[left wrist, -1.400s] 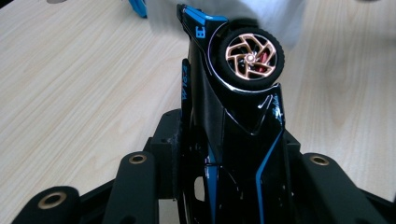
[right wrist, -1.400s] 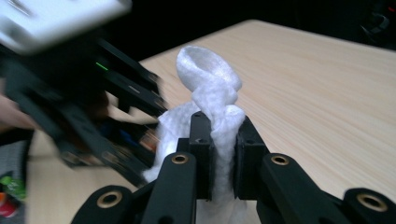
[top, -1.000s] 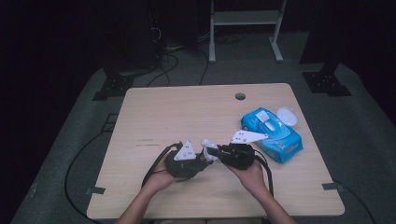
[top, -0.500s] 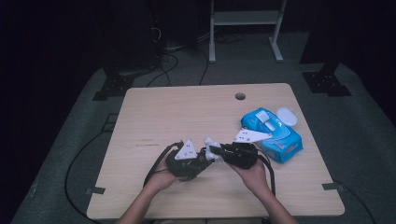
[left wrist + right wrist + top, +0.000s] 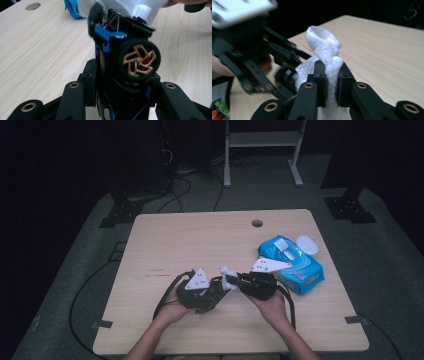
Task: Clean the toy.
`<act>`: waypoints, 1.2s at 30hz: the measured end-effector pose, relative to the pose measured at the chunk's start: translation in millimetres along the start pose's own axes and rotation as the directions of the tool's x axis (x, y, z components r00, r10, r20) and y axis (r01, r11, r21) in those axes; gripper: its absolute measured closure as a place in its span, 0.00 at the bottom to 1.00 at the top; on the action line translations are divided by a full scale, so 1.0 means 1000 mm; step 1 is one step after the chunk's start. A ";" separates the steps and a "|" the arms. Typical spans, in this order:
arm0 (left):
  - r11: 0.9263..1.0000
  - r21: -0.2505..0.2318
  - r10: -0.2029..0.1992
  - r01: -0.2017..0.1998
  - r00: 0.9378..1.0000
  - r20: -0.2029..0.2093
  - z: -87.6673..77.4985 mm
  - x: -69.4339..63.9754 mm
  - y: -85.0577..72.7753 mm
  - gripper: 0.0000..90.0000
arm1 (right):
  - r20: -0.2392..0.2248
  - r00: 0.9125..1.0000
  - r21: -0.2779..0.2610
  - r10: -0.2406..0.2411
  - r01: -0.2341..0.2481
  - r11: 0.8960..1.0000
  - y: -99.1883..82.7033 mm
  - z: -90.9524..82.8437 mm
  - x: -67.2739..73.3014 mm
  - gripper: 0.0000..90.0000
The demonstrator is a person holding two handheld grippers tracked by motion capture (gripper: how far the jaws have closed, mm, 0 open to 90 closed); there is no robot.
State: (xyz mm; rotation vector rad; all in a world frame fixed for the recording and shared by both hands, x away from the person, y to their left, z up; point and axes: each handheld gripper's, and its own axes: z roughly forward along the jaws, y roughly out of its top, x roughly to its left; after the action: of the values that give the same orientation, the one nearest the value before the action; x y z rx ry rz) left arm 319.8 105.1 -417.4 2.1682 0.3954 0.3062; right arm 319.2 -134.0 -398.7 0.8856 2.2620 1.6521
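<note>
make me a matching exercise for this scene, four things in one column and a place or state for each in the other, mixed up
Things:
1. toy car
2. white wipe
3. blue wipe pack
4. round hole

Places or states:
A. lying on the table at its right side, lid flipped open
B. clamped in the left claw, a gold-spoked wheel facing the camera
C. in the tabletop near the far edge
D. pinched, bunched up, in the right claw

Pairs: 1-B, 2-D, 3-A, 4-C
</note>
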 end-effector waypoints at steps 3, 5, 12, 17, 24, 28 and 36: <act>1.000 -0.019 -0.002 0.002 1.000 0.004 -0.002 0.001 0.000 0.63 | -0.017 1.000 -0.023 -0.012 0.012 1.000 0.005 -0.002 0.004 0.89; 1.000 -0.014 -0.004 0.004 1.000 0.003 -0.003 0.001 0.000 0.63 | -0.016 1.000 -0.019 -0.007 0.006 1.000 0.004 -0.002 0.001 0.89; 1.000 -0.018 -0.012 0.012 1.000 0.005 -0.005 0.001 -0.004 0.64 | -0.007 0.999 0.013 0.031 -0.031 0.999 -0.005 0.001 -0.006 0.89; 0.999 -0.036 -0.013 0.013 1.000 -0.004 -0.006 0.002 -0.004 0.64 | -0.020 1.000 -0.012 0.017 -0.017 1.000 0.001 0.000 -0.001 0.89; 0.998 -0.047 -0.035 0.035 0.999 0.008 -0.007 0.003 -0.008 0.63 | -0.013 0.998 0.027 0.057 -0.057 0.998 -0.010 0.003 -0.010 0.89; 0.998 -0.060 -0.037 0.038 0.999 0.009 -0.009 0.004 -0.006 0.63 | -0.021 0.998 0.001 0.054 -0.054 0.999 -0.004 0.002 -0.007 0.89; 0.998 -0.053 -0.022 0.022 1.000 0.000 -0.006 0.003 -0.002 0.63 | -0.046 0.995 -0.031 0.087 -0.089 0.996 -0.004 -0.001 -0.007 0.89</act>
State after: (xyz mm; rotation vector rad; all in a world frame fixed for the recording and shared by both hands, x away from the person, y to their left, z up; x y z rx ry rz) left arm 319.7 112.0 -415.2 2.1107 0.4071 0.3012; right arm 323.1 -139.4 -402.9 0.9631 2.2473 1.7579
